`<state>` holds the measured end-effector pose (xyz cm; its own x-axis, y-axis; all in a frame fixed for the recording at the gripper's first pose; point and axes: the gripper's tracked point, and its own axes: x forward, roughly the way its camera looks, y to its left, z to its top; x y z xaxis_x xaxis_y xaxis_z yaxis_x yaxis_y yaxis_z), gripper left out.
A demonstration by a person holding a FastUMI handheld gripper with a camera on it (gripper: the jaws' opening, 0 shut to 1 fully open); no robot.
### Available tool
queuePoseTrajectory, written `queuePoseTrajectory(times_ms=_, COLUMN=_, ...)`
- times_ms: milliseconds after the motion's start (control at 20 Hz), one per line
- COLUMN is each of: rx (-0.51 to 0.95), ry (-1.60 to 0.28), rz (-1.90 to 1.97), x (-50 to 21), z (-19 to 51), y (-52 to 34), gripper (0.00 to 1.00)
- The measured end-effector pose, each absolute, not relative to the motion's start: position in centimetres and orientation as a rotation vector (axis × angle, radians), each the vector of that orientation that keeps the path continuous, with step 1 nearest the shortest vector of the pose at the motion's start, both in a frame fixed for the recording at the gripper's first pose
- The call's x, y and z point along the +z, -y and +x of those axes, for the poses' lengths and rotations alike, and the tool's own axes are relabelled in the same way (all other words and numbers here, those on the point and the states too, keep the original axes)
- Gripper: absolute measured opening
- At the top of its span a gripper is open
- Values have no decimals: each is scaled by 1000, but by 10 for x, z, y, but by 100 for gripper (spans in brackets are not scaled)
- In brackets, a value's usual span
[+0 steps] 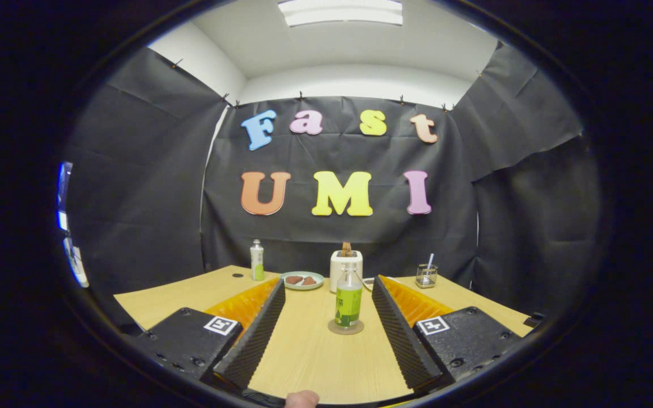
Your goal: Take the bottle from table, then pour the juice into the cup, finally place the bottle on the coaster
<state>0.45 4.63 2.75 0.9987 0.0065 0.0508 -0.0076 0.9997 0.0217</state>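
Pale wood table (309, 351), and out at the far left a white-and-green bottle (257, 260), then a plate (302, 280). The tongs (328, 292) gape wide, gripping nothing. Between their fingers stands the juice bottle (348, 303), upright on its round coaster (345, 327) (touching neither finger). Behind it a white toaster (344, 266), and rightward a small wire basket (426, 276).

Your jaws stand wide apart, and the strip of worktop (309, 351) between them lies bare up to the bottle (348, 297) on its coaster (345, 327), which nothing crowds. Just beyond it the toaster (346, 267) blocks the way straight ahead, with a plate (302, 280) to its left. A second bottle (257, 260) and a wire holder (426, 276) flank the far edge.
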Motion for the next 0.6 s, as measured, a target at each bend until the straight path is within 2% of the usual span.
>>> queuePoseTrajectory(times_ms=600, rx=4, ry=46, rz=33, x=22, z=4, y=-43, gripper=99)
